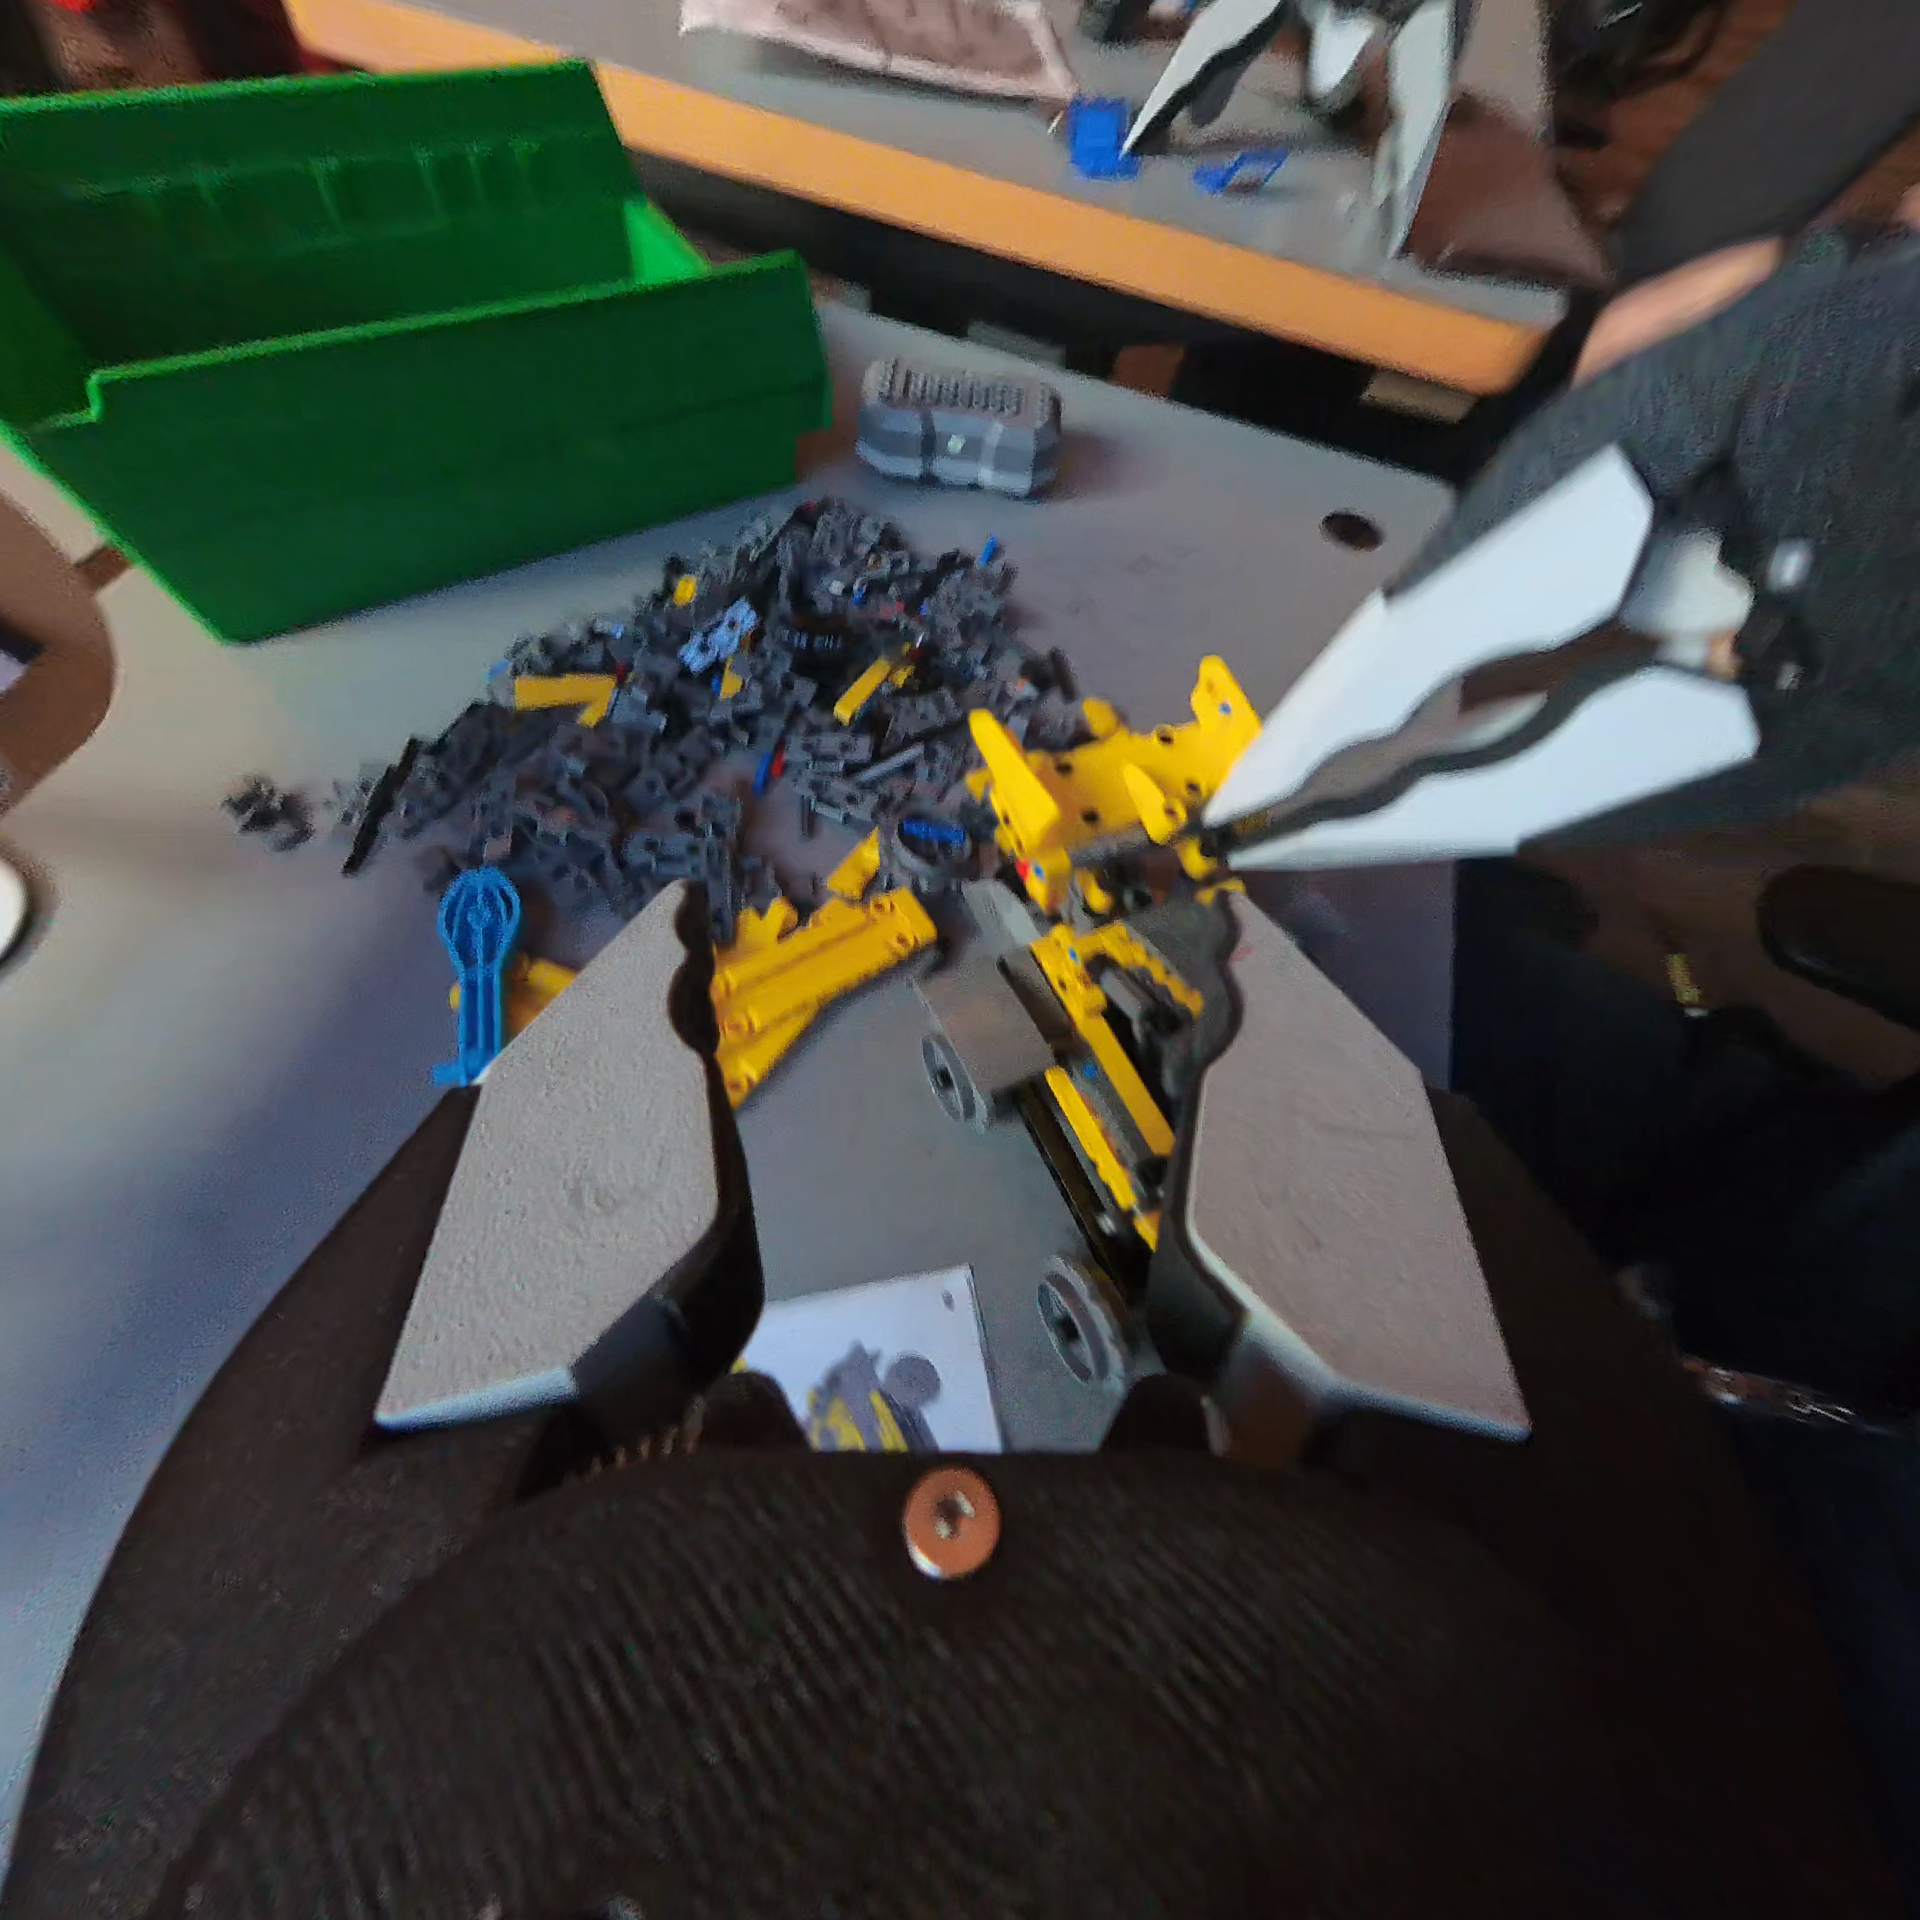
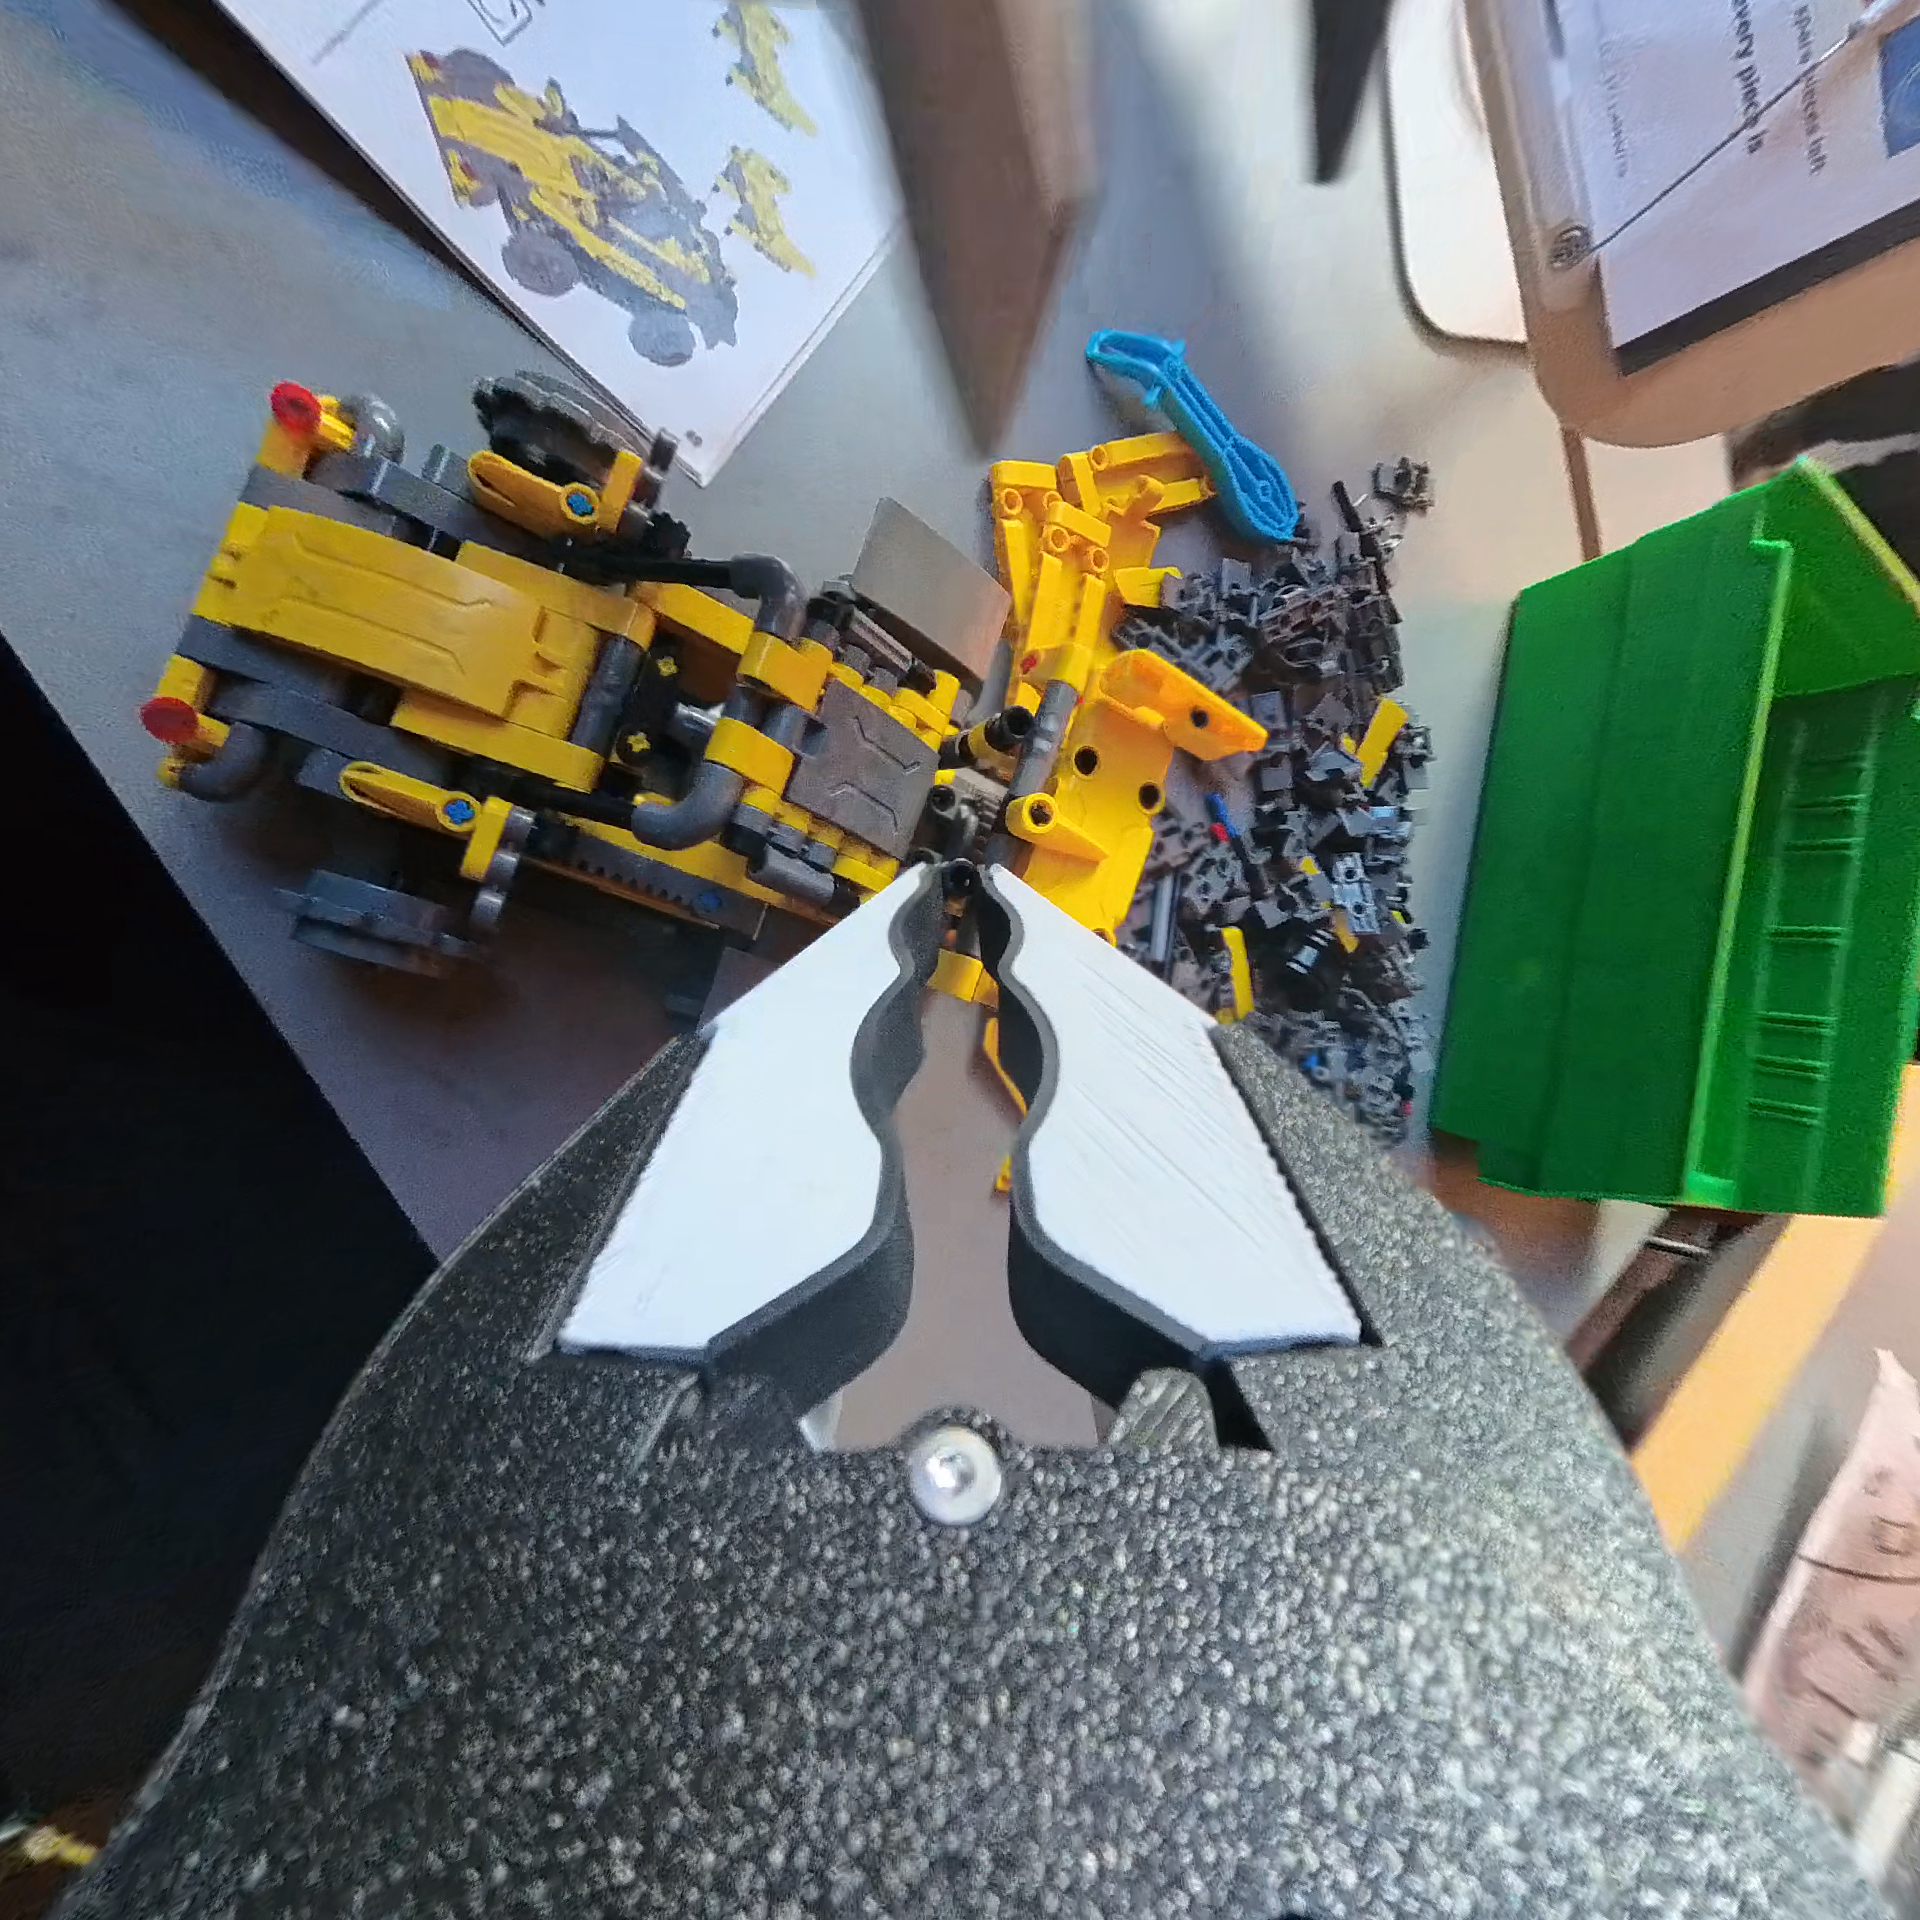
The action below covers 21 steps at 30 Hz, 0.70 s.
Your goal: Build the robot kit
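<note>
In the left wrist view, your left gripper [image 1: 956,914] sits low in the centre of the frame with its fingers spread wide and nothing gripped. The yellow and grey model [image 1: 1091,1039] lies on the table [image 1: 208,1143] between them. It is close against the right-hand finger and well apart from the left-hand one, but blur hides whether it touches. A yellow beam [image 1: 810,966] and a blue tool [image 1: 478,956] lie just beyond the left-hand fingertip. Behind them a pile [image 1: 727,707] of small grey pieces fills mid-frame. A green bin [image 1: 416,468] stands at upper left, with a grey block [image 1: 956,426] beside it. A printed sheet [image 1: 883,1361] shows under the fingers. Your right gripper [image 1: 1221,831] comes in from the right edge, its tips nearly together at the yellow bucket [image 1: 1101,769] on the model's front. In the right wrist view, that gripper [image 2: 954,878] is at centre frame. Its fingers are pinched on a small black pin [image 2: 957,869], right where the model [image 2: 468,665] meets the bucket [image 2: 1101,769]. You cannot tell here whether the pin is seated in the model or free. The model stretches to the left of the frame, lying flat, with the sheet [image 2: 623,187] above it. The tool [image 2: 1226,447] is upper centre, the pile [image 2: 1320,810] is right of the bucket, and the bin [image 2: 1662,883] is at the right edge.
</note>
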Each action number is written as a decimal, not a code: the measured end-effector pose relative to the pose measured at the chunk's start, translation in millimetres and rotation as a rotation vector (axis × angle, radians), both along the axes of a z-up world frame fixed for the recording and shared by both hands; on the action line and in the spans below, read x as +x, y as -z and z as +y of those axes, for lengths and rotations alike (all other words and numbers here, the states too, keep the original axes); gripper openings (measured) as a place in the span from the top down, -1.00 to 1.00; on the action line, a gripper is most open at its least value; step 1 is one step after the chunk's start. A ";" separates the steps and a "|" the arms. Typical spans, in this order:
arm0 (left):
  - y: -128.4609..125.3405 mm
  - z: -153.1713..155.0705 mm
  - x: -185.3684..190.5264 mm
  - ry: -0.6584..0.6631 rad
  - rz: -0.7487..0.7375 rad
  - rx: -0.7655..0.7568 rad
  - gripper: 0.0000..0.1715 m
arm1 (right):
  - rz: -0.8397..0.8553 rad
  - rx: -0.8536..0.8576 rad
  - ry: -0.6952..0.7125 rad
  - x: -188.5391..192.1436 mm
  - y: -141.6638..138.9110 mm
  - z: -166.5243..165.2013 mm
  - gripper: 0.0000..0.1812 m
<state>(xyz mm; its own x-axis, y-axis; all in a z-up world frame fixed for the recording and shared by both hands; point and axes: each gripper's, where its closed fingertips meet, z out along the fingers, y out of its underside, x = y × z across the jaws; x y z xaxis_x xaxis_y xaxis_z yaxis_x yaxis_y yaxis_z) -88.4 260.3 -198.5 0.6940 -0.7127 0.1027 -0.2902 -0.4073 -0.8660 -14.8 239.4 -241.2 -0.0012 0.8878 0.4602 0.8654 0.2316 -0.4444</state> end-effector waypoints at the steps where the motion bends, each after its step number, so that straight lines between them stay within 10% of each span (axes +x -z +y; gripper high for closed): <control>1: 7.7 -9.4 1.9 -0.045 0.034 0.016 -0.06 | 0.010 -0.034 0.002 0.0 0.1 0.7 0.93; 11: 74.2 -47.0 56.3 -0.240 0.103 0.066 -0.01 | 0.059 -0.249 -0.006 1.4 1.2 4.1 0.93; 21: 73.0 -39.8 55.8 -0.270 0.112 0.197 0.19 | 0.037 -0.381 -0.047 3.7 2.9 6.5 0.93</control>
<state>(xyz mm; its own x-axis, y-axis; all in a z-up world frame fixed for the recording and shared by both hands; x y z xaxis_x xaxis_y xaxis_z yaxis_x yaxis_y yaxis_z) -32.6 220.5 -271.5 0.8592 -0.5004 -0.1064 -0.2928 -0.3105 -0.9043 -11.2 245.9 -244.1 -0.0352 0.9946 0.0975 0.8397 0.0823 -0.5368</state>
